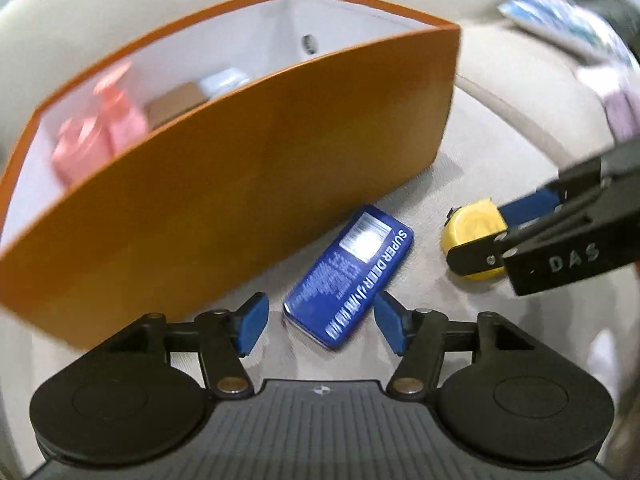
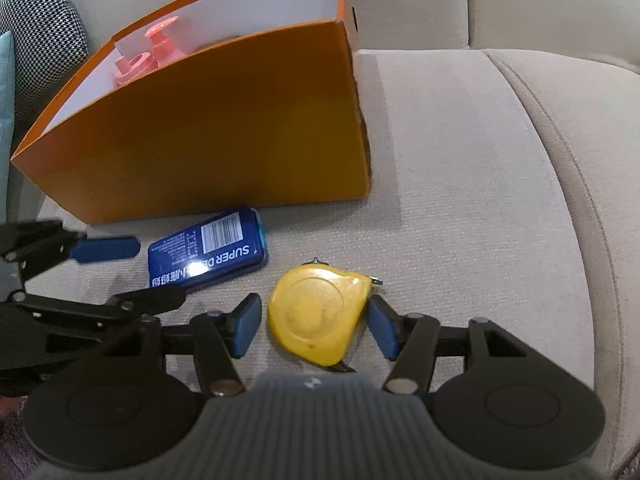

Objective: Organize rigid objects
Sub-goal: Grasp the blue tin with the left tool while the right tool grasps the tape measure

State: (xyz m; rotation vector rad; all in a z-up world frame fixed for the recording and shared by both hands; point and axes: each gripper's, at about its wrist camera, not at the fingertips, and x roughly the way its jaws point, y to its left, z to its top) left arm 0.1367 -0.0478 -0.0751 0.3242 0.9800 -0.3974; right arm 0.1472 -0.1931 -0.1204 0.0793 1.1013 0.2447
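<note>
Two claws, both spread and empty: your left claw (image 1: 316,322) straddles the blue tin's (image 1: 349,278) near end, its long axis running up toward the orange box (image 1: 256,168). Right of the tin, your right claw (image 2: 314,326) flanks the yellow tape measure (image 2: 318,314).

A: What is the flat blue rectangular tin (image 2: 208,254) like?

B: Glossy printed metal. The round yellow plastic tape measure (image 2: 318,314) looks smooth, slightly shiny.

A: And the tall orange cardboard box (image 2: 208,120)?

B: Matt, on the woven beige cloth cushion (image 2: 460,160).
</note>
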